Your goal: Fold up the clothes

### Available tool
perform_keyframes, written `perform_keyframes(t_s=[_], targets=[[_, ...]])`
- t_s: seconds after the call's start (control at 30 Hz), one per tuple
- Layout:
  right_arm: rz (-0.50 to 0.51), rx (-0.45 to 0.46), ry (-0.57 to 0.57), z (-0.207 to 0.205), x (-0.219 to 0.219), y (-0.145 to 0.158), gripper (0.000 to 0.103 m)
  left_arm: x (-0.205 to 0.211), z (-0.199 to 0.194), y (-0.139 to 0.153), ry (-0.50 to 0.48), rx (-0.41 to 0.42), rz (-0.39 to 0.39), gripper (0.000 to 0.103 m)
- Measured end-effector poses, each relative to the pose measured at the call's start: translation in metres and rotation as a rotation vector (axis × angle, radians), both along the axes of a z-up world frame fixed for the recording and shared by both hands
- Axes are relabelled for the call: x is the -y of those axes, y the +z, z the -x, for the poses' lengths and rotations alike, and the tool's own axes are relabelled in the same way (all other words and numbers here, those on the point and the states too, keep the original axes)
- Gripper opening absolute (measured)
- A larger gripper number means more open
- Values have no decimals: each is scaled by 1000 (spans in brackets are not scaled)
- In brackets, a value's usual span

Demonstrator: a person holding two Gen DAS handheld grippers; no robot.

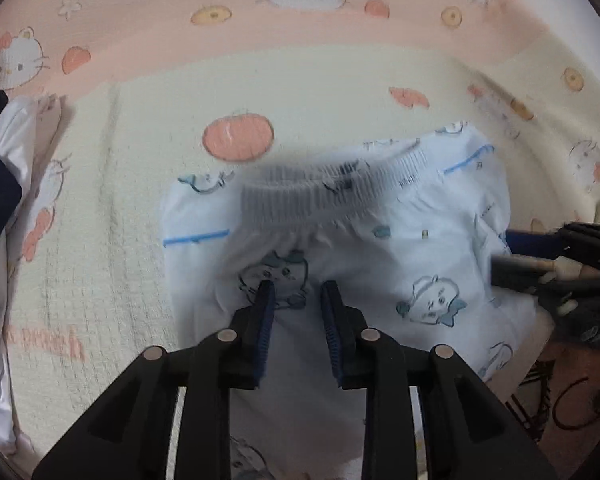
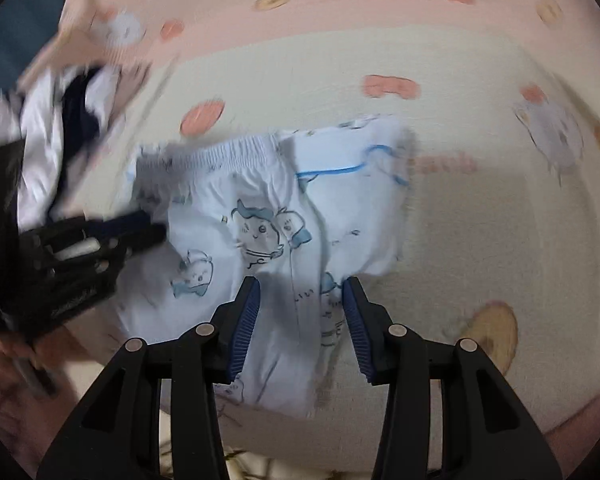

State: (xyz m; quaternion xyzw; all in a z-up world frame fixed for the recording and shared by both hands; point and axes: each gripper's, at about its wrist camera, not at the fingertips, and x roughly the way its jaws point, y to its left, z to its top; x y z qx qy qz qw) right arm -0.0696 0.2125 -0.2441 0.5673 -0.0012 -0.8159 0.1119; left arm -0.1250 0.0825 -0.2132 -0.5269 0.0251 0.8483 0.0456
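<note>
A pale blue pair of child's shorts [image 1: 380,248] with cartoon prints and a ribbed waistband lies folded on a cream and pink blanket [image 1: 140,168]. My left gripper [image 1: 298,294] is open just above the shorts' near half, with nothing between its fingers. My right gripper [image 2: 300,290] is open over the shorts [image 2: 260,216] near their lower edge. The right gripper also shows at the right edge of the left wrist view [image 1: 556,252]. The left gripper shows at the left of the right wrist view [image 2: 100,248].
A heap of white and navy clothes [image 1: 4,184] lies at the blanket's left side, also in the right wrist view [image 2: 60,140]. The Hello Kitty blanket [image 2: 480,200] spreads flat to the right of the shorts. Both views are blurred by motion.
</note>
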Motion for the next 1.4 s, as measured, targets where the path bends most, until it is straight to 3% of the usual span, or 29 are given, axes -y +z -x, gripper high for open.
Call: perform_keyframes(t_s=[0.07, 0.23, 0.33, 0.43, 0.6, 0.8, 0.93, 1.03, 1.13, 1.3, 1.4], targets=[[-45, -6, -17, 3, 1, -4, 44, 9, 0, 1, 45, -5, 58, 27], [-11, -61, -101, 8, -7, 6, 44, 52, -5, 16, 161, -28, -98, 27], [32, -86, -78, 8, 0, 9, 45, 27, -6, 27, 41, -70, -195, 28], [51, -86, -22, 10, 13, 5, 45, -2, 4, 23, -76, -59, -257, 28], [28, -66, -1, 26, 22, -11, 45, -29, 26, 0, -99, 1, -197, 28], [32, -110, -44, 32, 16, -8, 45, -16, 38, -5, -36, -10, -118, 23], [79, -125, -147, 31, -17, 11, 45, -6, 38, -3, 11, -15, -97, 21], [148, -98, -183, 32, -30, 11, 45, -16, 31, 9, -23, -72, -89, 22], [109, -75, -129, 31, -17, 8, 45, -30, 24, 21, -68, -84, -94, 25], [68, -24, -73, 8, 0, 11, 45, -19, 0, 24, -37, 9, -132, 28], [43, 29, -103, -12, -6, 10, 45, 10, -21, 19, 100, 105, -202, 28]])
